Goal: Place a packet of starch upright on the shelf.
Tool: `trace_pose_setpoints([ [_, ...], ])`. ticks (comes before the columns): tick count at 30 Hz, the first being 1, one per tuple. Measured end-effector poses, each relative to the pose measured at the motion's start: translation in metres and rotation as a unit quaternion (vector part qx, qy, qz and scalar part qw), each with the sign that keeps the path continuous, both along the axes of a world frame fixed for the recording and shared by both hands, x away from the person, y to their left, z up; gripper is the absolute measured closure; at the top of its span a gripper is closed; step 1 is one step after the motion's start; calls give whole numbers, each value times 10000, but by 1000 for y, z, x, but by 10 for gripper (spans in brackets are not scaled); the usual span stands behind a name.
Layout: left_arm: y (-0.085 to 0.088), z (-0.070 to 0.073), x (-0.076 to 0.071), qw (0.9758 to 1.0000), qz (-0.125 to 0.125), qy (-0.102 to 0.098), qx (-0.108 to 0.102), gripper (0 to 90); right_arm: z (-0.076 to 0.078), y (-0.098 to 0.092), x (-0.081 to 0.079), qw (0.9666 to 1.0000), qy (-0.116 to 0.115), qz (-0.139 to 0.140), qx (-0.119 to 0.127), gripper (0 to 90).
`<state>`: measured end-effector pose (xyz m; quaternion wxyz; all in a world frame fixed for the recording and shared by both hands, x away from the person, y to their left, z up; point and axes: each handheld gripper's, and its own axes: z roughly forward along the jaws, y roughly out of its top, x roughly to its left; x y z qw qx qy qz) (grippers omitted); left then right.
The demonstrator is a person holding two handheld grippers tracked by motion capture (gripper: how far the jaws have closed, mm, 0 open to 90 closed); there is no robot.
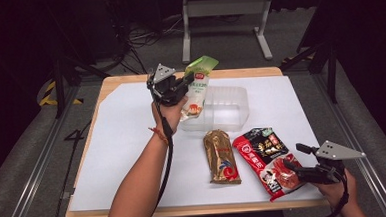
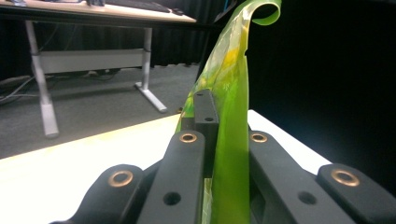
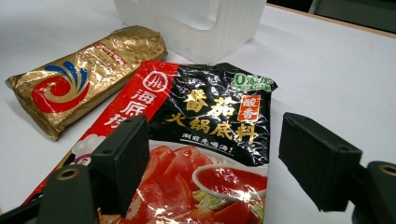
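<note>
— Above the table, what does the high view give you?

— At the far left of the white sheet (image 1: 133, 156), the left gripper (image 1: 184, 85) holds a green-topped pouch (image 1: 198, 83) upright, lifted just beside the far-left corner of the clear plastic bin (image 1: 226, 107). Near the right edge, the right gripper (image 1: 295, 162) sits over the near end of the red hotpot-base packet (image 1: 266, 159). A gold packet (image 1: 221, 157) lies flat to its left, untouched.

— And the left gripper view?

— Its jaws are pressed together on the green-topped pouch (image 2: 231, 140); the film stands up between them and curls over at the top.

— Right gripper view?

— The right gripper (image 3: 212, 154) has its jaws spread wide, one on each side of the red hotpot-base packet (image 3: 205, 140), not yet touching it. The gold packet (image 3: 88, 88) lies to the left, the clear plastic bin (image 3: 196, 23) beyond.

— So which step is this?

— I judge the pouch is being carried to the bin. Next, the left hand needs to shift right over the opening, lower and release. The right then has to drop lower and close on the packet's edge.
</note>
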<state>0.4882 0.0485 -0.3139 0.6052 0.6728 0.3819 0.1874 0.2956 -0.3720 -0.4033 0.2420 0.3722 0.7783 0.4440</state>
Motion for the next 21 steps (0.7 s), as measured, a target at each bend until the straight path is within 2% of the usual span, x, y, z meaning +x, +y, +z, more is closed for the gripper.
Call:
trace_pose_setpoints([
  [11,-17,-7,17,9994,292,-55,183,900,0,-2,-1,10000,12,-24,-2,248],
  [21,-28,-15,35,9978,619,-93,224,900,-1,-1,-1,10000,11,-1,-33,248],
])
